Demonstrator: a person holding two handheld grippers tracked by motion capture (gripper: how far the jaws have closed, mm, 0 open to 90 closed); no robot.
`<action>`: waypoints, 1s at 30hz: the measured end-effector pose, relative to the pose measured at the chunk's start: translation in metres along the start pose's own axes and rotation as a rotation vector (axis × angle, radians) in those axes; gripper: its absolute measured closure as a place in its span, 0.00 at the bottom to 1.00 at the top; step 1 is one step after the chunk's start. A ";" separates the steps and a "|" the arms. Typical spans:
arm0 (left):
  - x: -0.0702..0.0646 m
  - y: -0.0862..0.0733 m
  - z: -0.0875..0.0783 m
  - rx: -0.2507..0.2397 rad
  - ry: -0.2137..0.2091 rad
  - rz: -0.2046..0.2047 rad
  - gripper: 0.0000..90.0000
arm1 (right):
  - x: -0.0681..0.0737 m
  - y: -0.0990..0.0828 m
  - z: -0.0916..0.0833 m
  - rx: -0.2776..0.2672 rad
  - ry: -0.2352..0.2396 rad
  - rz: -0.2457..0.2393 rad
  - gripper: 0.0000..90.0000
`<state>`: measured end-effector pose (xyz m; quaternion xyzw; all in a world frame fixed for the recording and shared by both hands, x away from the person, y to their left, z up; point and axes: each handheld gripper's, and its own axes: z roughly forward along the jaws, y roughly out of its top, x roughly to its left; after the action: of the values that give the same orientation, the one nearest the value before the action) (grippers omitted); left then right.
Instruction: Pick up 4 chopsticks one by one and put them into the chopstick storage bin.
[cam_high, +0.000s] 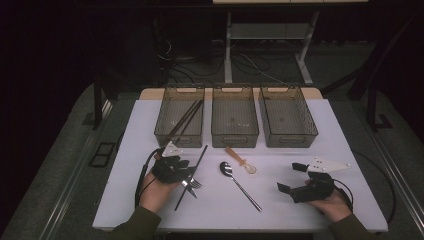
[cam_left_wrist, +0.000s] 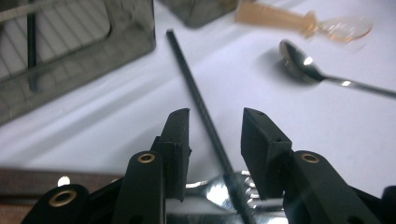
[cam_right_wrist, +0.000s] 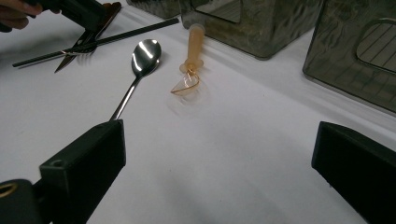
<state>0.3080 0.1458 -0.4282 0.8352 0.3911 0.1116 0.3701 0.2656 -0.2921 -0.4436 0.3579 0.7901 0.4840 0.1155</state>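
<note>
Here the left hand-held gripper straddles a black chopstick lying across a fork, jaws unclenched; the right hand-held gripper gapes wide, released.

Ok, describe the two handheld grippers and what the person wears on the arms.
Both are black. The left gripper and right gripper each carry a pale grey three-cornered plate on top and trail a black cable. The left gripper view shows blocky black jaws with brass-coloured rivets at the pivots. The sleeves are dark olive green.
</note>
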 end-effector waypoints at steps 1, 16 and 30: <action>0.001 -0.001 0.000 0.004 -0.004 -0.001 0.69 | 0.000 0.000 0.000 -0.002 -0.001 -0.001 0.03; -0.004 -0.005 0.015 0.077 -0.010 0.021 0.76 | 0.000 0.000 0.000 0.001 0.000 -0.003 0.03; -0.003 -0.004 0.016 0.085 -0.008 0.060 0.90 | 0.000 0.000 0.000 0.003 -0.003 -0.001 0.03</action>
<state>0.3113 0.1369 -0.4424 0.8619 0.3689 0.1027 0.3325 0.2656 -0.2921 -0.4437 0.3582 0.7910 0.4821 0.1162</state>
